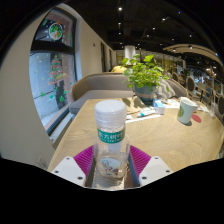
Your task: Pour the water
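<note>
A clear water bottle [111,140] with a white cap stands upright at lower centre, gripped between the gripper [111,163] fingers; both magenta pads [85,158] press its sides, jaws narrowed to the bottle's width. The gripper points level along the wooden table [170,140]. A cup [187,110] sits at centre right, a potted plant [146,75] above centre, with bare tabletop between them and the bottle
</note>
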